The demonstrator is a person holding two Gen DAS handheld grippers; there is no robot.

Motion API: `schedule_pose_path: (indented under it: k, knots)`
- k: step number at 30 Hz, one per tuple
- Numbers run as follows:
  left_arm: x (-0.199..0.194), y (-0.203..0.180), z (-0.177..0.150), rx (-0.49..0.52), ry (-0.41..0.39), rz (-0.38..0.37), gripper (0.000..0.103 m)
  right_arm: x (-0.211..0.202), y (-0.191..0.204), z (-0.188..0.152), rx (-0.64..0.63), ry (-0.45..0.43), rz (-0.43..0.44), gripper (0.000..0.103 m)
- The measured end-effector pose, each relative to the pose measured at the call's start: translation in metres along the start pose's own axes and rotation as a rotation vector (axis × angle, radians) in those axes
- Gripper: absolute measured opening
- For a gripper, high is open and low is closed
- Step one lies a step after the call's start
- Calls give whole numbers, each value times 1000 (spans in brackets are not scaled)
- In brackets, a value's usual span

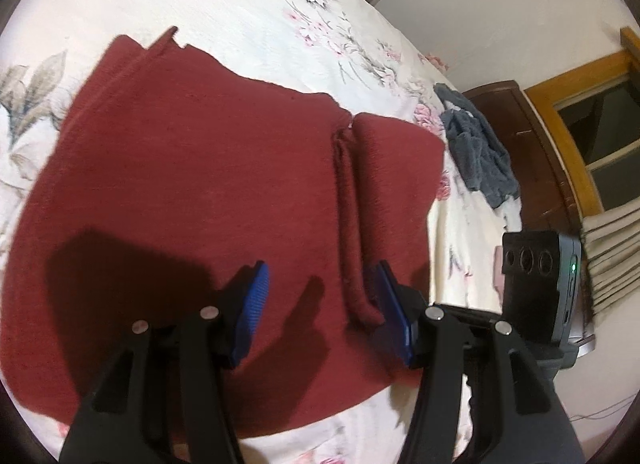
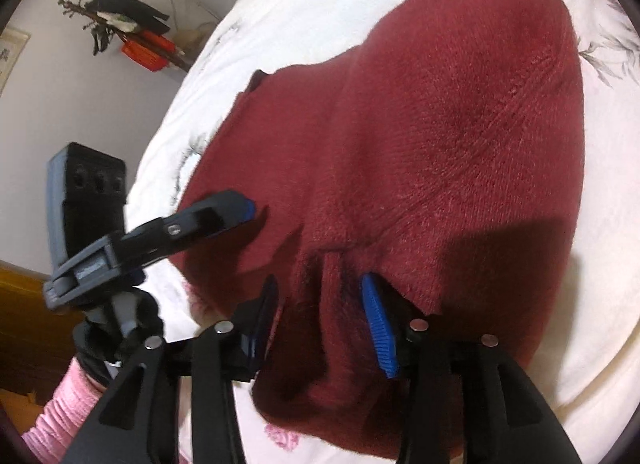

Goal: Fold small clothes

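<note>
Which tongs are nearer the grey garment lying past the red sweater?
Left, as far as these views show. The left tongs hang open over the red sweater, the grey garment ahead to their right. The right tongs' view doesn't show it.

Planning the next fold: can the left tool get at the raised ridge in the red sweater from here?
Probably yes. The left tool is open right above the red sweater, the ridge beside its right finger, nothing between.
</note>
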State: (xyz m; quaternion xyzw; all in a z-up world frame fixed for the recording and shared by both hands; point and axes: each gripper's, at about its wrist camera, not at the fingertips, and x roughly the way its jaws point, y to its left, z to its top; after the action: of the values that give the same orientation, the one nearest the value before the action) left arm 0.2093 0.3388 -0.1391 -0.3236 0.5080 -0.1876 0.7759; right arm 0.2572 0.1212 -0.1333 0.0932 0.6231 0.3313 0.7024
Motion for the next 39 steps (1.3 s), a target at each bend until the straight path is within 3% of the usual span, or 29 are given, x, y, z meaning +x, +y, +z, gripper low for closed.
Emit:
schedule_pose_path:
  k: [6, 14, 19, 30, 34, 39]
  knots:
    - [11, -16, 5, -4, 6, -39, 54, -43, -10, -12, 47, -62, 99, 52]
    - [37, -31, 14, 17, 49, -36, 54, -93, -81, -45, 180, -170, 46, 53]
    - [57, -36, 17, 23, 76, -35, 54, -91, -110, -64, 228, -173, 55, 53]
    - [85, -49, 20, 26, 103, -24, 55, -68, -127, -78, 263, -166, 102, 53]
    - [90, -62, 20, 61, 100, -12, 37, -66, -128, -78, 261, -165, 95, 53]
    - [94, -72, 19, 101, 94, 33, 26, -64, -129, -81, 256, -165, 80, 53]
